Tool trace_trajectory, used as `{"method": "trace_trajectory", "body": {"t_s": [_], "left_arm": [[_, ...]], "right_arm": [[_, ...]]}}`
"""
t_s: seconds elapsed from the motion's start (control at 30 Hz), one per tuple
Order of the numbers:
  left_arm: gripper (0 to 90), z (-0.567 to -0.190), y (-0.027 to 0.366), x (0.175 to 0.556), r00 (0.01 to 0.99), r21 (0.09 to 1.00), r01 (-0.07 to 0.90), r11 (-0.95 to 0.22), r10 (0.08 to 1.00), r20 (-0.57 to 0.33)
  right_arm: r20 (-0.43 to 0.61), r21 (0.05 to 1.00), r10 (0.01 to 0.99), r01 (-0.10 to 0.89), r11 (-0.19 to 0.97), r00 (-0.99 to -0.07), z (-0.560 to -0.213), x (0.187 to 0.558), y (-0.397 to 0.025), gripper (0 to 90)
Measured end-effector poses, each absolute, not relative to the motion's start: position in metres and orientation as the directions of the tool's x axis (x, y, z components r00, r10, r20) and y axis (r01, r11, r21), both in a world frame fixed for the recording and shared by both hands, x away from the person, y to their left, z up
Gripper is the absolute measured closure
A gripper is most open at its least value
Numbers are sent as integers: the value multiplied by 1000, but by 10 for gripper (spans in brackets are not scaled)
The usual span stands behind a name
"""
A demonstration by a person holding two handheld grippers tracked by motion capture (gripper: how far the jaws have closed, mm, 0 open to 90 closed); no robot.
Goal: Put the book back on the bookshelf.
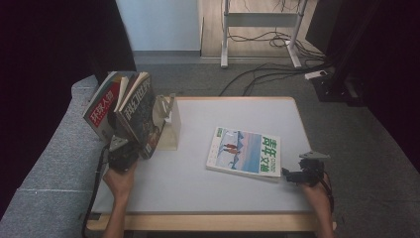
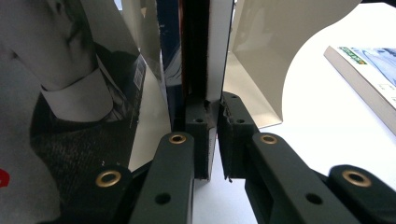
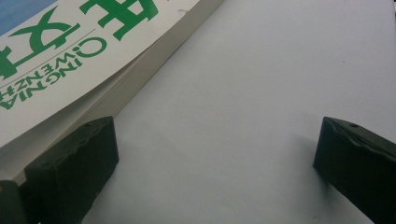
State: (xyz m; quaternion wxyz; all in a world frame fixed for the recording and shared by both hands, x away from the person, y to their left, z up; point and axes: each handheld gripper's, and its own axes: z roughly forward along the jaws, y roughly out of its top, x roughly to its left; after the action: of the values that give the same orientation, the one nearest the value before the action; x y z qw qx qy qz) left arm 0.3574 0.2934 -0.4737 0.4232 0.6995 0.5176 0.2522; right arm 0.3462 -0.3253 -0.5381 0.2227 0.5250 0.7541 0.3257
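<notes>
1. Standing upright against the cream bookend at the table's far-left corner, the dark magazine is running its long axis upward, leaning left.
2. Clamping its lower edge from below, the left gripper is pinching nearly closed.
3. Lying flat, the green-titled magazine is pointing its near-right corner at the right gripper, gaping wide, holding nothing.

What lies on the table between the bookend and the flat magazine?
Nothing: in the high view, bare table separates the bookend from the flat magazine.
</notes>
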Motion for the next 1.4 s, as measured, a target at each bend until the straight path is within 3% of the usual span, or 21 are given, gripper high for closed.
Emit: {"method": "trace_trajectory", "body": {"t_s": [0.27,0.63,1.03,1.4], "left_arm": [[808,-473,292,354,336,855,501,-135,941,-48],[690,-464,290,329,371,852,493,-179,929,-19],[406,-464,270,325,523,830,492,-262,851,-41],[100,-484,213,335,695,752,484,-447,718,-21]], "right_arm": [[6,725,937,647,237,-350,-538,346,-325,0],[6,725,937,647,237,-350,-538,346,-325,0],[6,725,937,647,237,-349,-538,346,-325,0],[6,726,937,646,237,-349,-538,346,-325,0]]}}
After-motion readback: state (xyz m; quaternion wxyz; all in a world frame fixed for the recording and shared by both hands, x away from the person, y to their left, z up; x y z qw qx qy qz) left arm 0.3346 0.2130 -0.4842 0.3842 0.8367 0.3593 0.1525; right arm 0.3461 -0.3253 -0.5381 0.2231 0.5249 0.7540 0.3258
